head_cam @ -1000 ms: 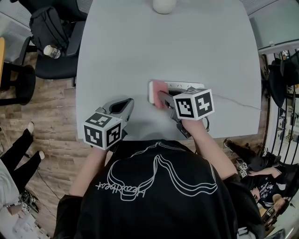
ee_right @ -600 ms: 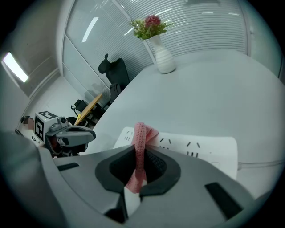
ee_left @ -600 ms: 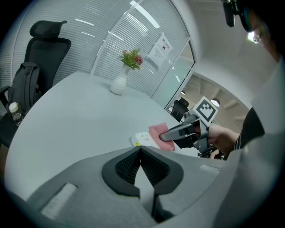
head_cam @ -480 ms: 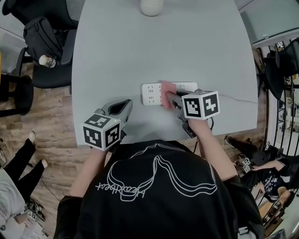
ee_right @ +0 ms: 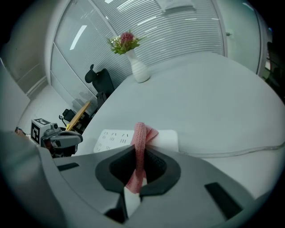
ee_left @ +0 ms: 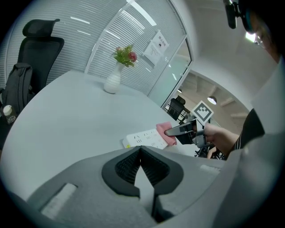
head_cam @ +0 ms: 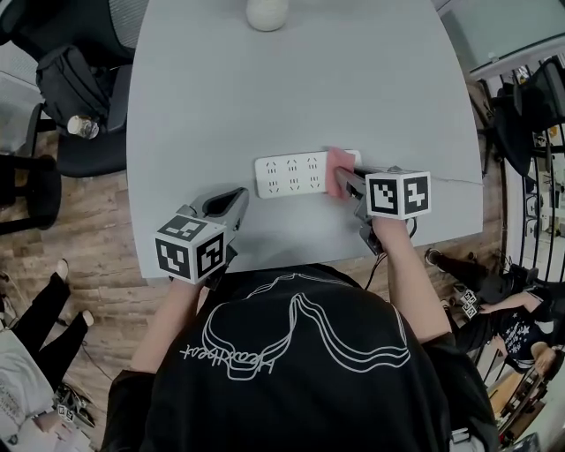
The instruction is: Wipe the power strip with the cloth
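Note:
A white power strip (head_cam: 291, 175) lies flat on the grey table (head_cam: 291, 88), its cord (head_cam: 455, 182) trailing right. My right gripper (head_cam: 340, 180) is shut on a pink cloth (head_cam: 339, 170) that rests on the strip's right end. In the right gripper view the pink cloth (ee_right: 139, 147) is pinched between the jaws, over the power strip (ee_right: 116, 140). My left gripper (head_cam: 231, 201) sits near the table's front edge, left of the strip, jaws shut on nothing. The left gripper view shows the power strip (ee_left: 141, 140) and cloth (ee_left: 165, 134) ahead.
A white vase (head_cam: 266, 12) with flowers stands at the table's far edge. A black office chair (head_cam: 75, 97) holding a bag and a bottle sits to the left. A person's legs (head_cam: 40, 331) show on the wooden floor at lower left.
My right gripper has slid the pink cloth rightward along the power strip, from its left end to its right end. The left gripper stayed put.

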A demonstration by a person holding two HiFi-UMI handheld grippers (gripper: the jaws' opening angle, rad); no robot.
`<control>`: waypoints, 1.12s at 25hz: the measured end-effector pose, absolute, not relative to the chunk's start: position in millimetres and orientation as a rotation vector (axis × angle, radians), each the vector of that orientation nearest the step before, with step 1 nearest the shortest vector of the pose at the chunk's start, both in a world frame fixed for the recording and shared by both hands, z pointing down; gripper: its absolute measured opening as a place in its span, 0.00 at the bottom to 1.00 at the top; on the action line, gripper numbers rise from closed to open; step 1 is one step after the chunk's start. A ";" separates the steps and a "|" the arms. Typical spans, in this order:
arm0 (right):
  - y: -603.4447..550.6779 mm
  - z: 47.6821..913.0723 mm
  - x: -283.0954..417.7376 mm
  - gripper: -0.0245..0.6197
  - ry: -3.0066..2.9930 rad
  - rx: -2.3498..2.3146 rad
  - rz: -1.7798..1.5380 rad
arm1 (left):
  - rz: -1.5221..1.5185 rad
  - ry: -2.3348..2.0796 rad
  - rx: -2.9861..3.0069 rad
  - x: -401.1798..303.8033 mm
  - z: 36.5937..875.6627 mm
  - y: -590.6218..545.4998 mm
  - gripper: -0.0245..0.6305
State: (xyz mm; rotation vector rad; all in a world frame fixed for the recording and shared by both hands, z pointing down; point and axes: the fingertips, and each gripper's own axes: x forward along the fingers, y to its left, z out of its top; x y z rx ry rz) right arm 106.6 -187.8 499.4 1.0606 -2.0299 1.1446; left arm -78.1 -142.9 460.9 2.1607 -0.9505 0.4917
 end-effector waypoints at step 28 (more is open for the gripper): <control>-180.4 463.5 140.5 0.09 -2.377 1.172 1.080 | 0.493 -0.960 2.069 -68.6 464.7 -125.3 0.06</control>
